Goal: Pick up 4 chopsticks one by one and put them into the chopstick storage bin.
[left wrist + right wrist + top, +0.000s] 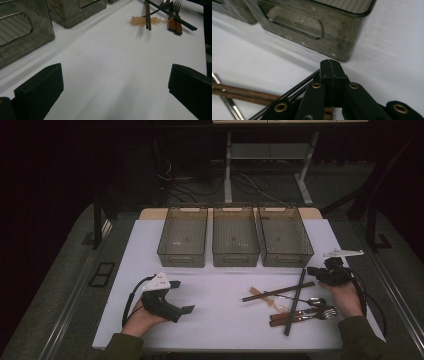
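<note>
High view: on the white table (210, 315) three smoky plastic bins (234, 242) stand in a row at the far side. The left claw (182, 297) rests low on the table with its jaws apart and nothing between them. The right claw (314, 271) sits at the far end of the black chopsticks (296, 302), which lie across a loose heap: brown chopsticks (277, 292), a spoon (310, 301), wood-handled forks (305, 314) and a pale translucent piece I cannot name.

Left gripper view: the two jaws stand wide, bare table between them. The cutlery heap lies well ahead, the pale piece (143, 20) nearest, and a bin (22, 35) to one side.

Right gripper view: the jaws are pressed together. The black chopsticks (294, 88) run in beneath them, but whether the tips are truly pinched or merely passing below I cannot tell; the right-hand bin (317, 22) stands just ahead.

Risks, as I judge them: if only one stick or just the very tips are caught, the pair may swing, slip out or split on lifting. Since the black sticks cross the forks and brown chopsticks, raising them could drag or scatter the heap, and their long free end might strike the bin wall
</note>
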